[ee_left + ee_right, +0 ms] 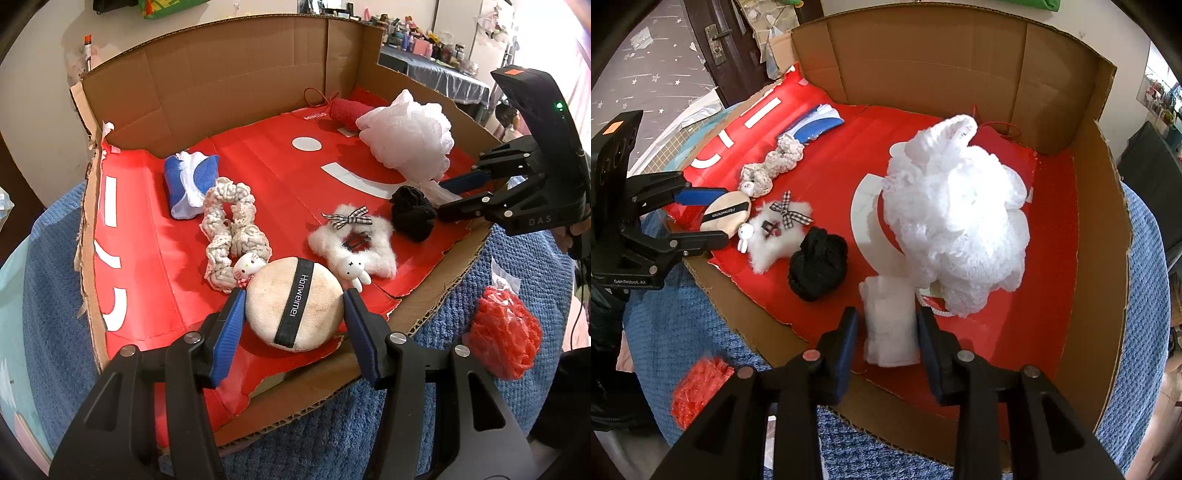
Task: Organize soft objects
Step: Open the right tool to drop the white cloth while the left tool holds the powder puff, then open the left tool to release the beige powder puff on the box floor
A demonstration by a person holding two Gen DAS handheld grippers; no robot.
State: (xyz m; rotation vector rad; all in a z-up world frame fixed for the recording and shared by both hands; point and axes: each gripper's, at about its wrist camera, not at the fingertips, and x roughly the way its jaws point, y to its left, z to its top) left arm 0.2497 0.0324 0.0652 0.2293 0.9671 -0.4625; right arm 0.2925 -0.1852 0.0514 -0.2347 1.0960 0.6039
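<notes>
One view only: right wrist shows white folded cloth (891, 321) whole.

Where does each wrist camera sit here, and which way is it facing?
Left wrist: on the left gripper, looking down at the powder puff between its fingers; right gripper at right.
Right wrist: on the right gripper, looking down at a folded white cloth between its fingers, beside the white bath pouf.
Shared: cardboard box, black scrunchie.

We are seeing the powder puff (294, 303) lying at the near edge of the cardboard tray (236, 74), with the scrunchie (231, 230) just behind it to the left. The mesh sponge (408, 134) is sitting far right, the rolled cloth (891, 320) lying before it.
</notes>
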